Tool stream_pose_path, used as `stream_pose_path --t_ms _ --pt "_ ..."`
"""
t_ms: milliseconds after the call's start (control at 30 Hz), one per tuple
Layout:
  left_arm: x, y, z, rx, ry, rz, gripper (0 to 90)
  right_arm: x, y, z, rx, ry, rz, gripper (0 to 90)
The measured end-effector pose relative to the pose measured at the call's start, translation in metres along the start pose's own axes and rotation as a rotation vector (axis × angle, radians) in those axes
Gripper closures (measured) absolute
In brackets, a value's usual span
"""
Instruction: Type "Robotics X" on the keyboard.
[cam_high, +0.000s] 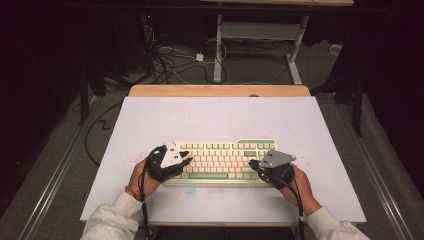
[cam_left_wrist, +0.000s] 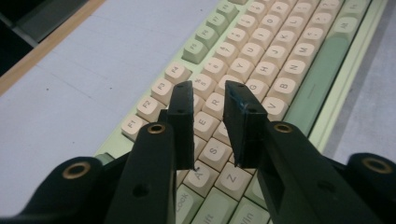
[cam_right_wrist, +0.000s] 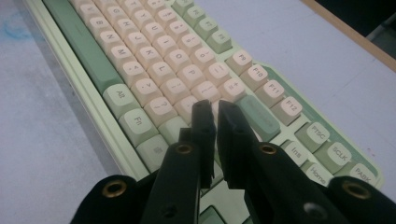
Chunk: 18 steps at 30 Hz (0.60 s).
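A cream and green keyboard (cam_high: 220, 161) lies on the white board, near its front. My left gripper (cam_high: 186, 161) hovers over the keyboard's left end, held in a person's hand. In the left gripper view its jaws (cam_left_wrist: 208, 95) stand open with a clear gap, nothing between them, above the letter keys of the keyboard (cam_left_wrist: 261, 51). My right gripper (cam_high: 253, 164) is over the right end. In the right gripper view its jaws (cam_right_wrist: 216, 112) are only a thin slit apart, empty, just above the keys near the enter key on the keyboard (cam_right_wrist: 154, 46).
The white board (cam_high: 220, 117) lies on a wooden table (cam_high: 220, 90). Beyond it, on the floor, are cables (cam_high: 165, 60) and the legs of a white frame (cam_high: 218, 50). Faint red and blue stains mark the board near the keyboard.
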<state>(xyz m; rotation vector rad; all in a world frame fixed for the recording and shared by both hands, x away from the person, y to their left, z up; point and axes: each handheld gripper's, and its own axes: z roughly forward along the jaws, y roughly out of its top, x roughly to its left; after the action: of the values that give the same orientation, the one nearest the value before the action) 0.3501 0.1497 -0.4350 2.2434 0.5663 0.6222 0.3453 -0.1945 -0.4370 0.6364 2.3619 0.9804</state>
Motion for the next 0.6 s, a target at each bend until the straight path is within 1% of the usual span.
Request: stream_pose_path --t_ms 33,100,167,200,233,300,333,367,433,467,500,533,600 --pt "-0.0001 0.0 0.0001 -0.001 0.008 -0.002 67.2 -0.0006 0.0 -0.0008 -0.006 0.0 0.002 83.6" --pt "-0.0001 -0.0001 -0.0002 -0.01 0.031 -0.006 62.0 -0.002 -0.0004 -0.0026 -0.025 -0.005 0.01 82.5" --pt "0.0004 -0.0004 -0.0001 -0.013 0.036 -0.014 56.2 -0.003 -0.0004 -0.0039 -0.037 -0.016 0.016 77.6" --pt "0.0007 -0.0005 -0.0001 -0.018 0.054 -0.006 53.5 -0.0037 -0.0006 -0.0044 -0.045 -0.016 0.019 75.4" --pt "0.0005 -0.0007 0.0002 -0.018 0.06 -0.006 51.0 -0.004 -0.0007 -0.0048 -0.049 -0.02 0.024 75.0" --pt "0.0003 -0.0013 0.0008 -0.022 0.051 -0.011 43.0 -0.005 -0.0008 -0.0051 -0.051 -0.024 0.028 70.4" --pt "0.0002 -0.0018 0.0009 -0.025 0.056 -0.012 41.6 -0.0053 -0.001 -0.0053 -0.055 -0.03 0.03 67.7" --pt "0.0003 -0.0021 0.0007 -0.027 0.059 -0.015 40.8 -0.0056 -0.0011 -0.0056 -0.061 -0.034 0.038 66.7" --pt "0.0012 -0.0028 0.0 -0.038 0.056 -0.028 38.0 -0.006 -0.0011 -0.0059 -0.066 -0.035 0.035 60.3" --pt "0.0015 -0.003 -0.0003 -0.04 0.062 -0.028 38.0 -0.0059 -0.001 -0.0061 -0.069 -0.041 0.034 58.1" --pt "0.0015 -0.0033 -0.0003 -0.041 0.073 -0.037 37.8 -0.006 -0.0009 -0.0063 -0.073 -0.043 0.039 56.3" --pt "0.0014 -0.0037 0.0 -0.039 0.07 -0.049 31.5 -0.0062 -0.0008 -0.0064 -0.076 -0.044 0.039 52.3" --pt "0.0015 -0.0043 -0.0004 -0.042 0.062 -0.042 31.4 -0.0067 -0.0007 -0.006 -0.081 -0.056 0.044 44.1"
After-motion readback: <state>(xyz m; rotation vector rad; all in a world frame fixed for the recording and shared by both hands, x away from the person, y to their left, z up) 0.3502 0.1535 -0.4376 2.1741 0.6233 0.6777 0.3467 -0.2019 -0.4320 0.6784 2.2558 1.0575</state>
